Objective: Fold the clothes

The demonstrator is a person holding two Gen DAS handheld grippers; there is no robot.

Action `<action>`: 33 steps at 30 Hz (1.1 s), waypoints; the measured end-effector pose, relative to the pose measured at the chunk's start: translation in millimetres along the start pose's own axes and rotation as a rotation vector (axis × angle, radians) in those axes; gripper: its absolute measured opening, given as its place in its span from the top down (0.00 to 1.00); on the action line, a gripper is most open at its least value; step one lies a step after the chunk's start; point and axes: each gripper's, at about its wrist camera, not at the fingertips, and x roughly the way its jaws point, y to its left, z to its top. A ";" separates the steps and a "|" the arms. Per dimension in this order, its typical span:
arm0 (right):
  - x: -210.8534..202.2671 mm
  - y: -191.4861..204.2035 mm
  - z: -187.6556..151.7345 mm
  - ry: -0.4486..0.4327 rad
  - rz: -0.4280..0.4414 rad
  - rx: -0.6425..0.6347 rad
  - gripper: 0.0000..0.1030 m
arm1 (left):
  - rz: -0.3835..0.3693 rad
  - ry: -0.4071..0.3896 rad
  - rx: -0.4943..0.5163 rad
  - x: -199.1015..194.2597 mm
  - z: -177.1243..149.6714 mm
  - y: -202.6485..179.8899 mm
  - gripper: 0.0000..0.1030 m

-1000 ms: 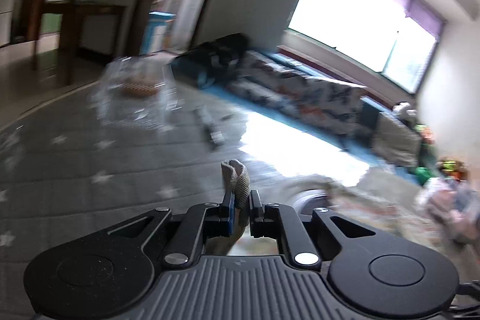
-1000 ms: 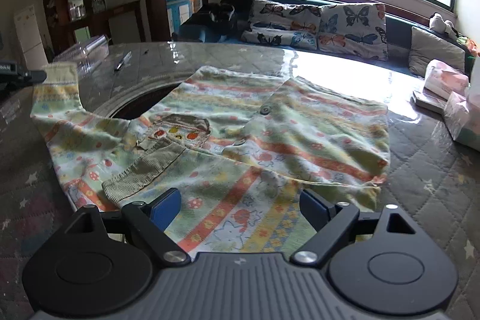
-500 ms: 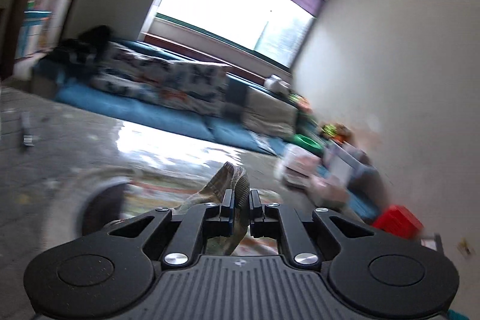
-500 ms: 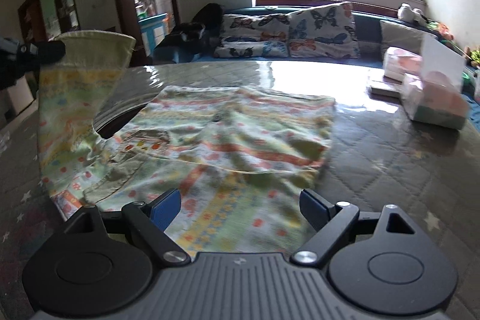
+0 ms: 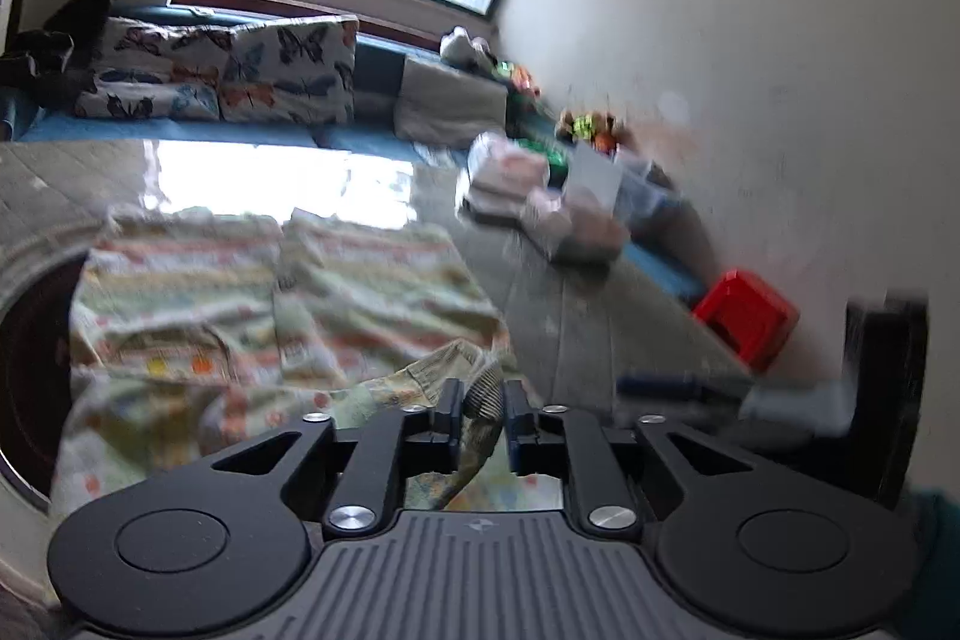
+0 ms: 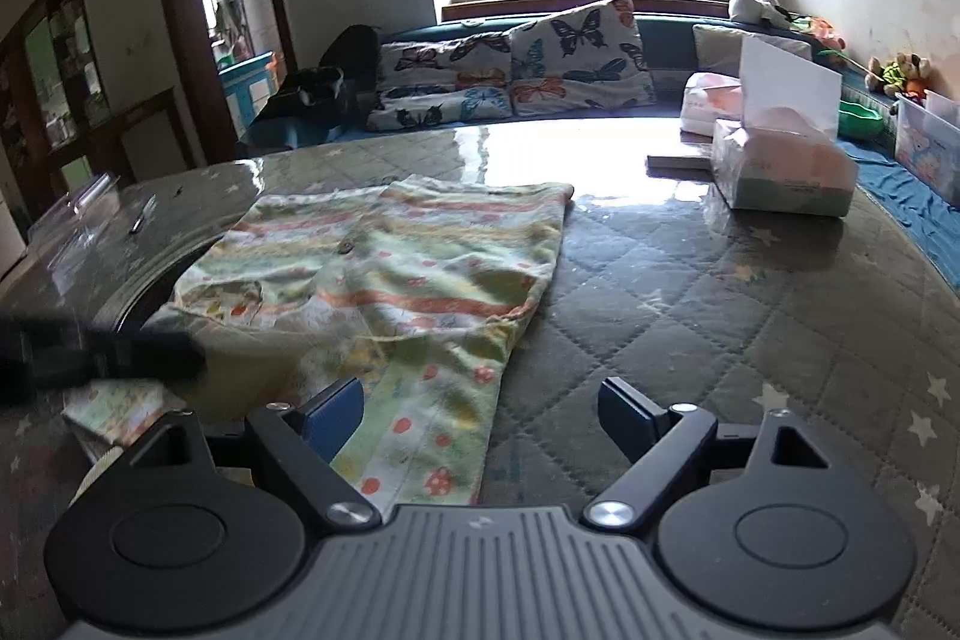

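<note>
A child's striped, flower-print shirt (image 6: 384, 274) lies flat on the quilted table (image 6: 690, 316); it also shows in the left wrist view (image 5: 252, 304). My left gripper (image 5: 483, 400) is shut on the ribbed sleeve cuff (image 5: 480, 397) and holds it low over the shirt's near right part. It shows as a dark blur at the left of the right wrist view (image 6: 102, 358). My right gripper (image 6: 480, 415) is open and empty, just above the shirt's near hem.
A tissue box (image 6: 780, 166) and a white pack (image 6: 711, 100) stand at the table's far right. A clear plastic box (image 6: 78, 214) and a pen (image 6: 141, 220) lie at the far left. A sofa with butterfly cushions (image 6: 516, 64) runs behind. A red stool (image 5: 744, 322) stands beside the table.
My left gripper has carried the sleeve cuff from the far left up and across to the right, laying the sleeve over the shirt. My right gripper stayed open and shifted slightly right.
</note>
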 end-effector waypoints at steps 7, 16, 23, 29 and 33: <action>-0.7 8.8 7.5 -0.016 0.042 0.013 0.23 | 0.032 0.018 0.014 -16.7 -9.9 13.3 0.53; 36.7 40.8 7.1 0.066 0.122 -0.047 0.44 | 0.247 -0.025 -0.026 -57.5 -20.6 72.5 0.53; 55.4 46.2 2.5 0.094 0.106 -0.042 0.57 | 0.338 -0.016 -0.056 -66.0 -34.8 97.3 0.53; 55.7 46.0 3.4 0.097 0.094 -0.044 0.84 | 0.343 -0.001 -0.068 -60.7 -40.0 105.1 0.53; 55.0 48.5 6.4 0.098 0.073 -0.054 0.92 | 0.343 0.004 -0.071 -59.9 -41.7 108.4 0.53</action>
